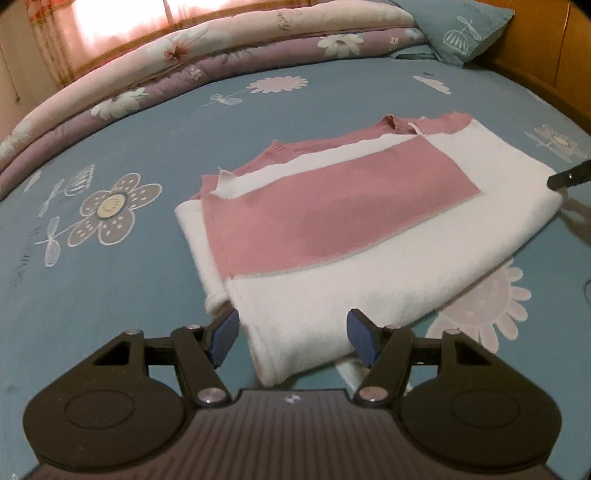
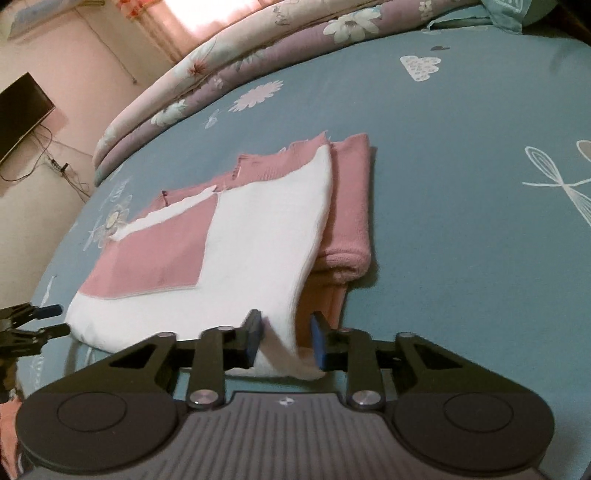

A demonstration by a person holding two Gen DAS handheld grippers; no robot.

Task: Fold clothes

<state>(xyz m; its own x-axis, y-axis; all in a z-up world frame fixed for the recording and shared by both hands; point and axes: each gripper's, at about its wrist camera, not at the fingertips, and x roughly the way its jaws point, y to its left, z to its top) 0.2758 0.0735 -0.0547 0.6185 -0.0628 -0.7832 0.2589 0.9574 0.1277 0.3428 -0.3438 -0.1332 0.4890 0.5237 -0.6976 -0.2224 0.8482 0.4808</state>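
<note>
1. The pink-and-white sweater [image 1: 332, 229] lay partly folded on the blue floral bedsheet [image 1: 110, 295], well apart from the rolled quilt [image 1: 184, 62] and the pillow [image 1: 458, 29].
2. Your left gripper [image 1: 291, 338] stood spread, its blue pads either side of the sweater's near white corner, not pressing it.
3. Your right gripper [image 2: 286, 341] had a white hem corner between its pads; a gap showed in the blurred view, so you could not call it a firm pinch, though the jaws were probably nearly closed.
4. Judgement: the knit looked soft, thick and light; it should drape and sag, not hold a crease. Take it at the hem corners, through all layers.
5. A pink fold [image 2: 351, 206] protruded beyond the sweater's white edge.
6. Open sheet lay all round the sweater, so there was room for the fold.
</note>
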